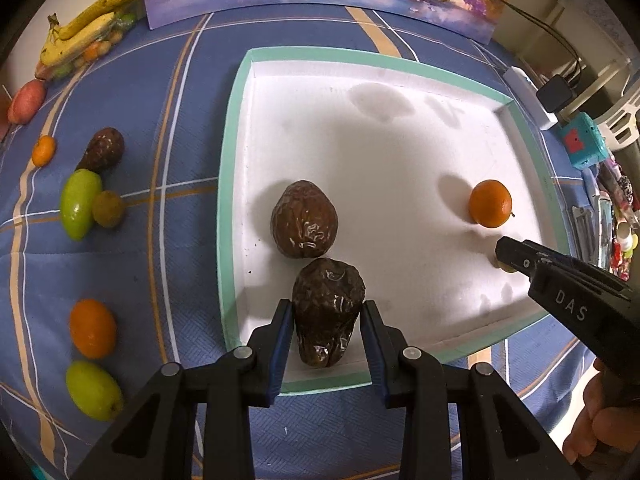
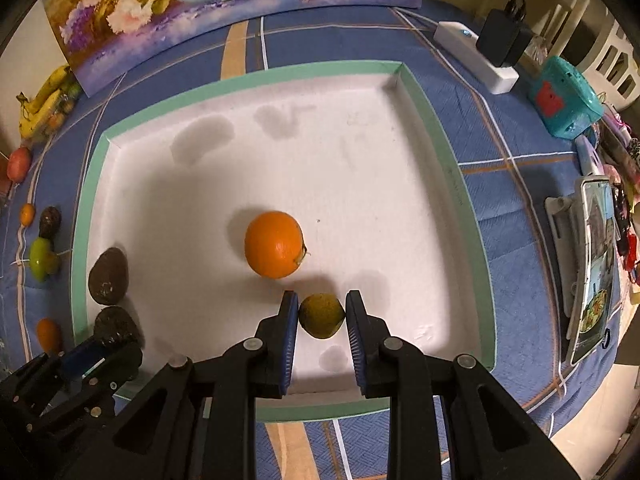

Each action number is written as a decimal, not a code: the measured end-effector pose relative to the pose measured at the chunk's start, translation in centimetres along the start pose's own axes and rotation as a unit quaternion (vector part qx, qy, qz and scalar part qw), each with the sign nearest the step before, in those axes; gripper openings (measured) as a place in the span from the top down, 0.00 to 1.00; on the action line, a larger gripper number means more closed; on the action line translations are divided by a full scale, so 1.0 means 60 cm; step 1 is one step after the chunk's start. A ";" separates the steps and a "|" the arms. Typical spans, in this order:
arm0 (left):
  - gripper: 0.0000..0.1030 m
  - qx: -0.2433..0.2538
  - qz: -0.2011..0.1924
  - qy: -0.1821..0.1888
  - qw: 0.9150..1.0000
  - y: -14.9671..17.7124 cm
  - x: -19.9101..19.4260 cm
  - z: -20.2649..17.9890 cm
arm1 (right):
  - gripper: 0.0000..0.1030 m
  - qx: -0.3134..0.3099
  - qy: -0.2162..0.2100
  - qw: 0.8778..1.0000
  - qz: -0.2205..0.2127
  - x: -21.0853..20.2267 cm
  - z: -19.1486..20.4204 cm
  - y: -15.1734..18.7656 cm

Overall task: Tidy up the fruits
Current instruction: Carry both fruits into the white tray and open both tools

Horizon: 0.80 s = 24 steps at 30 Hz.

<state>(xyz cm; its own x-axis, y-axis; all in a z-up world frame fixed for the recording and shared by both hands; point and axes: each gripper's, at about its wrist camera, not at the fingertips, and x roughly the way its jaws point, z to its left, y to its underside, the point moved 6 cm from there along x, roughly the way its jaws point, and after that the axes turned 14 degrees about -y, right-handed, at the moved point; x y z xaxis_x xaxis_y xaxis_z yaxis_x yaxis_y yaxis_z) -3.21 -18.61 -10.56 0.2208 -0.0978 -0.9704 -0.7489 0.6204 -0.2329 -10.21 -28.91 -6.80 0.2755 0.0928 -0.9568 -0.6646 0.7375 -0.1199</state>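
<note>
two grippers over the white tray, a fruit between each pair of fingers

my left gripper (image 1: 326, 320) sits low over the near edge of the white tray (image 1: 236, 184), its blue-padded fingers standing apart on either side of a wrinkled dark brown fruit (image 1: 328, 312). there is a visible gap between pads and skin on both sides, so i am not clamped on it; the fruit rests on the tray floor. a second dark brown fruit (image 1: 304, 224) lies just beyond, touching or almost touching the first, near the tray's left wall.

my right gripper (image 2: 322, 314) is over the near right part of the same tray, and a small yellow-green fruit (image 2: 322, 316) sits between its fingers. the pads look to be right against it on both sides, but i cannot tell whether i am squeezing it or only bracketing it. just beyond it, apart from it, an orange (image 2: 274, 244) rests on the tray floor.

outside the tray, on the blue plaid tablecloth (image 1: 180, 120) to its left, more fruit waits: a third brown fruit (image 1: 104, 150), a green fruit (image 1: 79, 204) touching a small brownish round one (image 1: 107, 209), a small orange (image 1: 43, 150), and nearer, another orange (image 1: 93, 329) just beside a second green fruit (image 1: 94, 391). bananas (image 1: 86, 24) lie at the far left corner beside a flower painting (image 2: 224, 8).
</note>
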 end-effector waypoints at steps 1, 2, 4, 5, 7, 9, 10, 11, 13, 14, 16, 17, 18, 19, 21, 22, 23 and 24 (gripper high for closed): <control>0.65 0.001 0.001 0.000 1.000 0.001 0.001 -0.001 | 0.75 -0.001 0.001 1.000 0.001 0.001 -0.001 -0.001; 0.65 0.002 0.003 0.000 1.000 0.003 0.001 0.002 | 0.75 -0.002 0.001 1.000 0.000 0.001 -0.001 -0.002; 0.64 0.003 0.004 0.000 1.000 0.001 0.004 0.003 | 0.75 -0.002 0.001 1.000 0.000 0.001 -0.003 -0.001; 0.64 0.003 0.004 -0.001 1.000 0.001 0.003 0.002 | 0.75 -0.001 0.001 1.000 0.001 0.000 -0.003 -0.001; 0.63 0.002 0.005 0.001 1.000 -0.001 0.002 0.000 | 0.75 -0.001 0.001 1.000 0.001 0.000 -0.004 -0.001; 0.60 0.004 0.007 0.003 1.000 -0.001 0.002 0.000 | 0.75 -0.002 0.002 1.000 0.002 -0.001 -0.005 0.000; 0.55 0.005 0.007 0.002 1.000 0.000 0.001 0.000 | 0.75 -0.002 0.002 1.000 0.003 -0.001 -0.005 -0.001; 0.53 0.006 0.008 0.001 1.000 -0.001 0.000 -0.002 | 0.75 -0.004 0.003 1.000 0.003 -0.002 -0.005 -0.002; 0.50 0.006 0.004 0.005 1.000 -0.002 -0.006 -0.003 | 0.75 -0.004 0.005 1.000 0.002 -0.003 -0.001 -0.006; 0.50 0.005 0.002 0.009 1.000 -0.004 -0.011 -0.004 | 0.75 -0.004 0.008 1.000 0.001 -0.006 0.002 -0.007; 0.50 0.004 -0.003 0.011 1.000 -0.006 -0.020 -0.004 | 0.74 -0.009 0.013 1.000 -0.005 -0.015 0.004 -0.011; 0.50 0.002 -0.008 0.012 1.000 -0.008 -0.027 -0.002 | 0.74 -0.010 0.013 1.000 -0.009 -0.021 0.006 -0.012; 0.50 0.001 -0.011 0.015 1.000 -0.010 -0.033 -0.001 | 0.74 -0.010 0.013 1.000 -0.014 -0.025 0.010 -0.013; 0.50 -0.002 -0.016 0.018 1.000 -0.014 -0.040 -0.001 | 0.74 -0.011 0.012 1.000 -0.020 -0.031 0.010 -0.016; 0.50 -0.009 -0.026 0.027 0.999 -0.020 -0.055 0.003 | 0.74 -0.014 0.011 0.999 -0.033 -0.046 0.014 -0.021; 0.50 -0.013 -0.031 0.030 0.999 -0.023 -0.061 0.006 | 0.74 -0.015 0.010 0.999 -0.039 -0.052 0.016 -0.023; 0.50 -0.017 -0.035 0.031 0.999 -0.025 -0.067 0.011 | 0.74 -0.015 0.007 0.999 -0.047 -0.061 0.019 -0.025; 0.50 -0.024 -0.041 0.030 0.998 -0.028 -0.074 0.017 | 0.74 -0.016 0.004 0.999 -0.051 -0.069 0.020 -0.028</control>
<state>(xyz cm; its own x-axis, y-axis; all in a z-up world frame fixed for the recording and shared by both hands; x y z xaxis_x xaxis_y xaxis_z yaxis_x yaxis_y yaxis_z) -2.27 -18.43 -5.79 0.2460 -0.1932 -0.9498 -0.7599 0.5699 -0.3127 -9.39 -29.72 -2.31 0.3385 0.0125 -0.9409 -0.6544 0.7217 -0.2258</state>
